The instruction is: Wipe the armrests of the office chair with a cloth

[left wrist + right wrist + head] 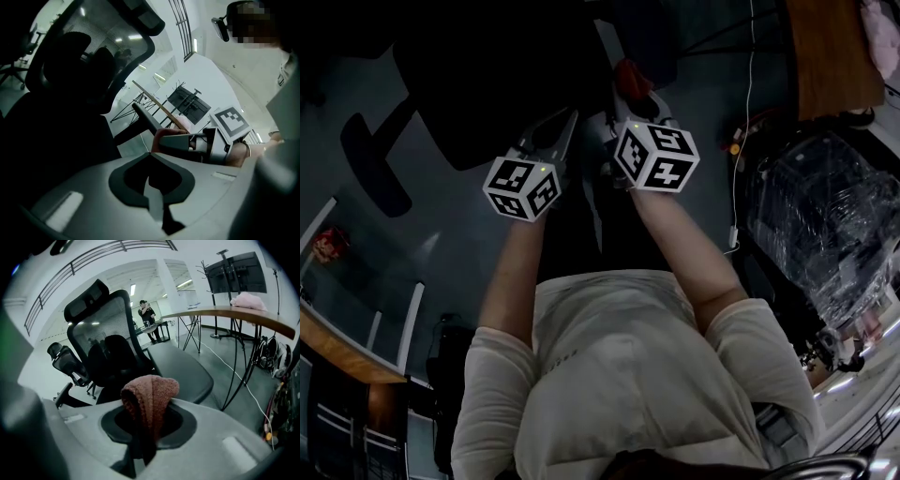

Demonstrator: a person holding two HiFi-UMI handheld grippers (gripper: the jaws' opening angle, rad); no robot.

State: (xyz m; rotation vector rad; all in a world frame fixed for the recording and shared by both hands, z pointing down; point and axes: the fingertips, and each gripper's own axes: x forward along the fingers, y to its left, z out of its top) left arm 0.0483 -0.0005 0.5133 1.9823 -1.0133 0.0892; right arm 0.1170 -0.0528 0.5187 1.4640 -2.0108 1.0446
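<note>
One cloth [150, 397], clamped lengthwise in right hand-held gripper [145, 430], pointing at chair [110, 352], left hand-held gripper [152, 190] closed

The cloth [150, 397] is a rusty-pink terry thing, folded into a hump and pinched upright in the jaws of the right gripper [144, 441]. The office chair [110, 350] is seen just past it, upright, with a black mesh back, a headrest on top and a dark seat.

Two grey marker-cube grippers, the left gripper [570, 120] and right gripper [637, 101], one rust-red knitted cloth [150, 397], two black mesh office chairs [110, 345] [63, 359], plus one curved wooden table [234, 313].
</note>
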